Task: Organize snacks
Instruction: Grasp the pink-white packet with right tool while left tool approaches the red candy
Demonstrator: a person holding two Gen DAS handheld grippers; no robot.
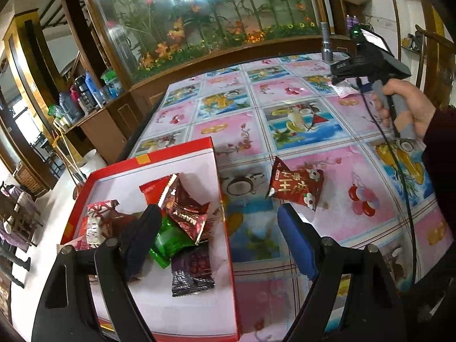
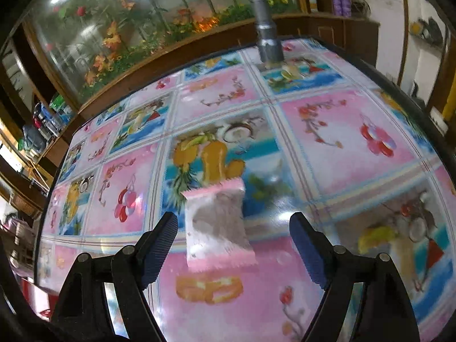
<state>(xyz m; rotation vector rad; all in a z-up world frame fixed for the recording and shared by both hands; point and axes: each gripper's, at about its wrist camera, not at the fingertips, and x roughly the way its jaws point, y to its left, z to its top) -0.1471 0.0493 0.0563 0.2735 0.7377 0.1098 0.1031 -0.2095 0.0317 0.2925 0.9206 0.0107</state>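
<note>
Jaws apart on right gripper [image 2: 233,245], straddling pink-and-white foil snack packet [image 2: 218,225], long axis running away along the fingers; left gripper [image 1: 219,239] also open, empty.

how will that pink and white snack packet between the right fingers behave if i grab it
The pink and white packet looks small and puffy, so probably light and crushable. Its glossy film on the shiny tablecloth may let it slide. Its crimped ends likely flop.

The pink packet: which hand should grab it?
Probably right. The pink packet lies on the table between the right gripper's open jaws. The left gripper hovers over the box edge, far away.
</note>
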